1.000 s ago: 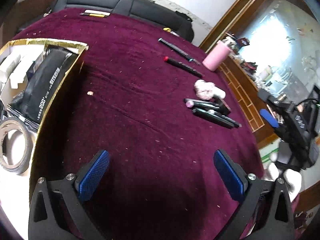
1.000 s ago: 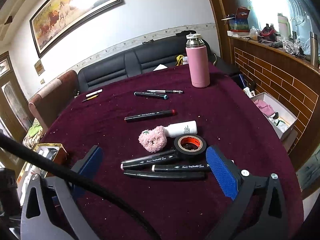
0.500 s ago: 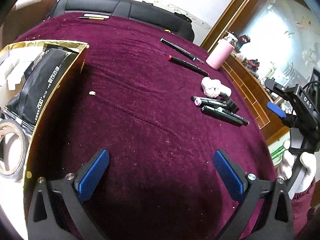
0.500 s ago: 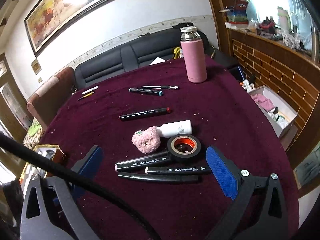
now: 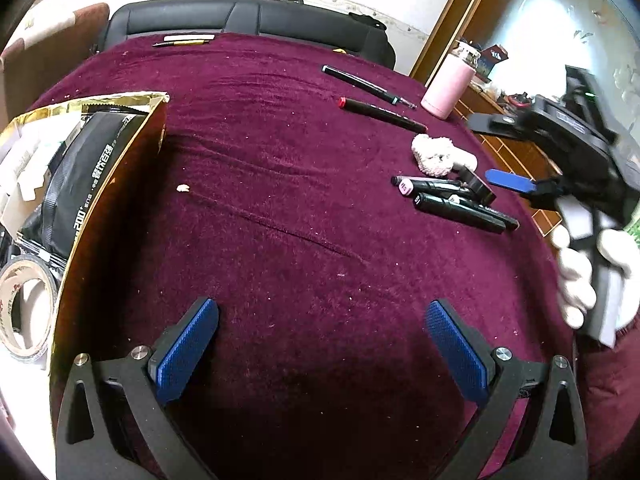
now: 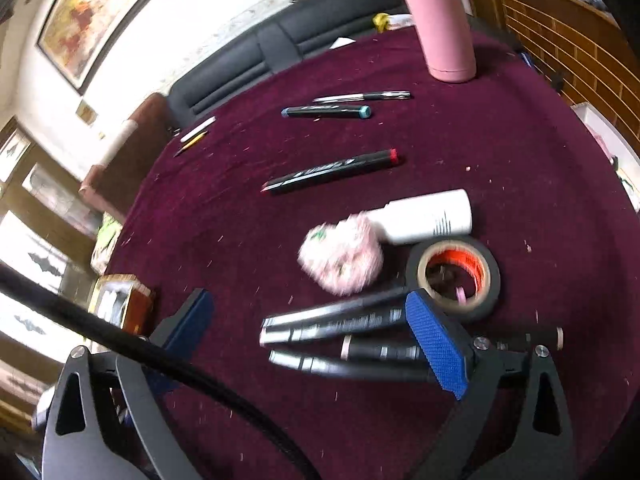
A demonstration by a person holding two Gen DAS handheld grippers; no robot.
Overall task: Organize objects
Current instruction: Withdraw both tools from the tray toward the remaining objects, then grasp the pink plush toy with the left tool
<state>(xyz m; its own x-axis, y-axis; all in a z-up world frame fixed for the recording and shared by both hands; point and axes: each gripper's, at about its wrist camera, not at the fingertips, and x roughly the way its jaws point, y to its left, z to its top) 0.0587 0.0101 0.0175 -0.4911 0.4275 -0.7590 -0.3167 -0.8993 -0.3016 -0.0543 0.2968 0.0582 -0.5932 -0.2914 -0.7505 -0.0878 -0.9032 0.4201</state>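
black pouch (image 5: 86,172) | "200" plus Chinese characters | markers: unreadable

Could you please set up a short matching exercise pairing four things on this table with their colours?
Things:
1. flask
2. tape roll
3. tablecloth
4. gripper pads

Colours:
A. blue
B. maroon
C. pink
D. black outside, orange inside

Pairs: 1-C, 2-D, 3-B, 4-A
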